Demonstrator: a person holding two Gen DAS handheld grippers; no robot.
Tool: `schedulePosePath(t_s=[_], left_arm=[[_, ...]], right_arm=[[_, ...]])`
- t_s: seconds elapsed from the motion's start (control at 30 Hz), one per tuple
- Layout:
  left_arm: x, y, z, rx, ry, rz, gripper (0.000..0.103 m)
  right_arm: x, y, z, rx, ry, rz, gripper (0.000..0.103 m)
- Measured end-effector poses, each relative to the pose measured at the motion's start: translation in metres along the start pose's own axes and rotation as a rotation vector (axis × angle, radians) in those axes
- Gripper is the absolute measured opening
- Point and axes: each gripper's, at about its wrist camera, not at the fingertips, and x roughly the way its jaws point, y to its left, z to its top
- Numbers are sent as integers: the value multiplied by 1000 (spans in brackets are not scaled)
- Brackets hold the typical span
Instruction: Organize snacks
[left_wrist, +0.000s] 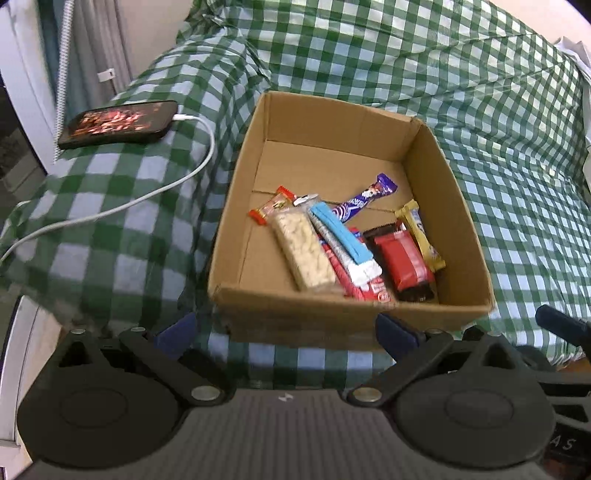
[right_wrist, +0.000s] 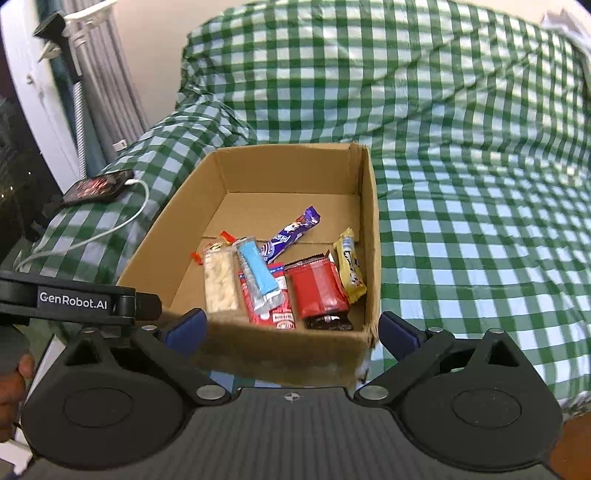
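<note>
Sitting on the green checked cloth (left_wrist: 498, 155), the cardboard box (left_wrist: 328, 122) holds every snack in its near half. Left gripper (left_wrist: 286, 330) hovers spread wide, empty, at the box's near wall; right gripper (right_wrist: 291, 328) likewise gapes, grasping nothing. The pale nut bar (left_wrist: 301, 251) and blue-striped bar (left_wrist: 341, 240) run lengthwise, near wall to far. The purple bar (left_wrist: 364, 201) slants toward the far right corner. The red packet (left_wrist: 402, 262) lies beside the yellow bar (left_wrist: 421, 234), by the right wall.
</note>
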Motion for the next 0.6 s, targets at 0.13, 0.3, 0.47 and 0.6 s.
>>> schedulePosePath(t_s=[0.13, 0.3, 0.47, 0.6], left_arm=[[-20, 0, -15, -3, -24, 3, 103], [-41, -4, -28, 14, -65, 14, 103], [-59, -7, -40, 20, -103, 23, 103], [-69, -12, -51, 35, -129, 42, 103]], right_arm=[[-20, 6, -11, -9, -23, -3, 100], [-41, 12, -21, -22, -58, -13, 100], [-57, 13, -25, -29, -101, -21, 101], [-68, 14, -32, -51, -123, -27, 101]])
